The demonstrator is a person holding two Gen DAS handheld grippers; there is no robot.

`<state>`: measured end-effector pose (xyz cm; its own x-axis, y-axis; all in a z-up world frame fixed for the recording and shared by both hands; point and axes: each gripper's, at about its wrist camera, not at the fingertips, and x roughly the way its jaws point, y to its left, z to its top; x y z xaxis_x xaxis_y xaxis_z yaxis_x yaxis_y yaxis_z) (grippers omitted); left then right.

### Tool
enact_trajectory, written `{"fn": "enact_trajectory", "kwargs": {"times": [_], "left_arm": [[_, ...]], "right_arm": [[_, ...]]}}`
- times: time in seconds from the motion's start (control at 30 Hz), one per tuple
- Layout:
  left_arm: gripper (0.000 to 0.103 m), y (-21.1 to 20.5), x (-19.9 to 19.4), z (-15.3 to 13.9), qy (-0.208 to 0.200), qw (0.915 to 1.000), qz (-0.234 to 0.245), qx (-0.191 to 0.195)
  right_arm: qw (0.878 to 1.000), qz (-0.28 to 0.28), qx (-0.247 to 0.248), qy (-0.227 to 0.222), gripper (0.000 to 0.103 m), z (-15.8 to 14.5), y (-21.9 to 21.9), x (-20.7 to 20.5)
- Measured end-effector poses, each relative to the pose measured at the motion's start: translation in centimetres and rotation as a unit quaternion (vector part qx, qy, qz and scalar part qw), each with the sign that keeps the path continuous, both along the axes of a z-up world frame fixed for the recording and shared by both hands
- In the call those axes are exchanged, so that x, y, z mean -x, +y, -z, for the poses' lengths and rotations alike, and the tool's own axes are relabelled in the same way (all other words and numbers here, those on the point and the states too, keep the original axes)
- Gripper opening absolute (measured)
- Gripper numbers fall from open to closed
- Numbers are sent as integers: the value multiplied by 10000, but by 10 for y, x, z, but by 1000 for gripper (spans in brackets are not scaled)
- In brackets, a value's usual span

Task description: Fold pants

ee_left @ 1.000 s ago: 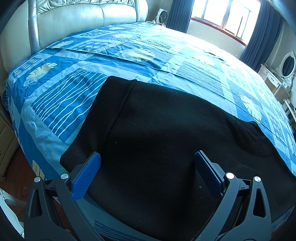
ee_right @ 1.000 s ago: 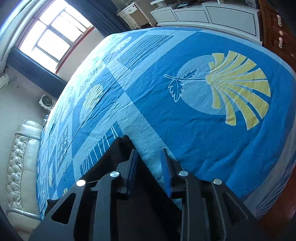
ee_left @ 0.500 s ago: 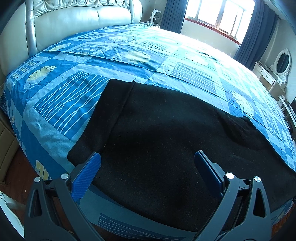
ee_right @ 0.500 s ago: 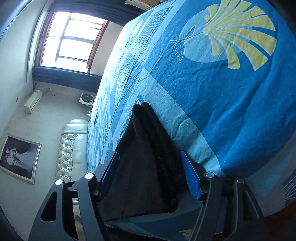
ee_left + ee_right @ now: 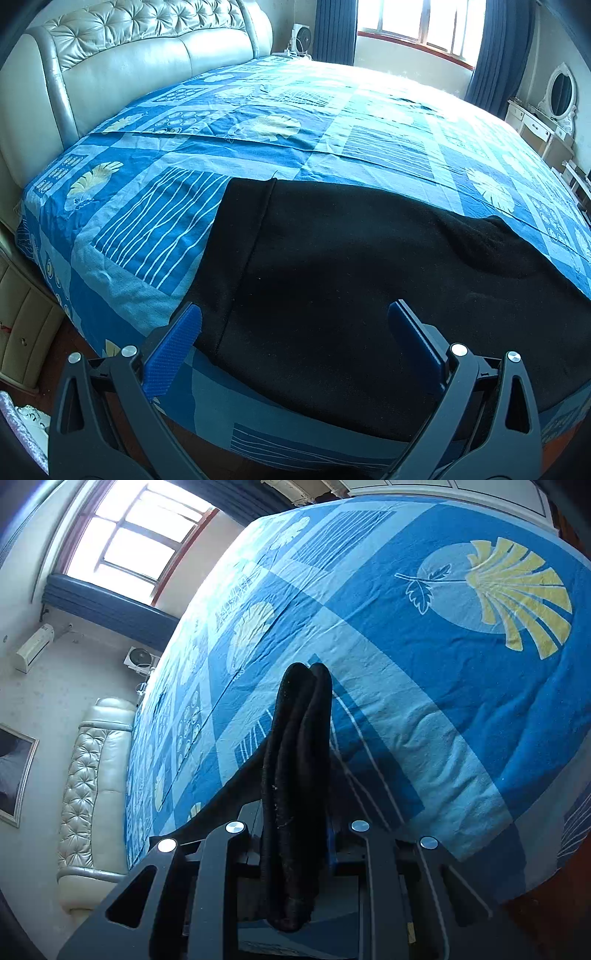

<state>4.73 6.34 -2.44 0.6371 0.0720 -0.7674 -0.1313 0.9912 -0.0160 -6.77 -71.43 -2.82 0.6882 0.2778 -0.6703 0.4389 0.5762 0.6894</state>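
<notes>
Pants [image 5: 369, 295]: black, spread flat on the near part of the bed [image 5: 332, 122], over its blue patterned cover. Long axis runs left to right along the near edge; a straight hem or waistband end lies at the left, the right end runs out of frame. No readable writing or label on any item.

Left tool [image 5: 295, 325]: jaws wide apart, released, above the pants; whether the pads touch the cloth cannot be told.

Right tool [image 5: 295, 834]: jaws closing on a bunched fold of the pants [image 5: 299, 760], which stands up between them, lifted off the bed.

Headboard [image 5: 147, 55]: pale, tufted, far left.
</notes>
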Motion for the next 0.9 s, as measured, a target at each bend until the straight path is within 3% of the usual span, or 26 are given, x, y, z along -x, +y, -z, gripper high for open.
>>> {"fn": "enact_trajectory", "kwargs": {"times": [0.2,0.43,0.6,0.9], "left_arm": [[101,5,8,-6,-27,9999,24,138],[101,7,20,-7,32,9999,103,96],[101,6,22,-11,29,9997,92,241],[101,-8,27,-18,-56,9995,256,152]], "right_arm": [[9989,-209,240,-348,22,-43,34,-2],[9935,-720,724,-505,22,-75,114,-26],[9890,-1040,963,-417,22,-68,173,-45],[9778,-1534,1425,-51,22,-37,264,-77]]}}
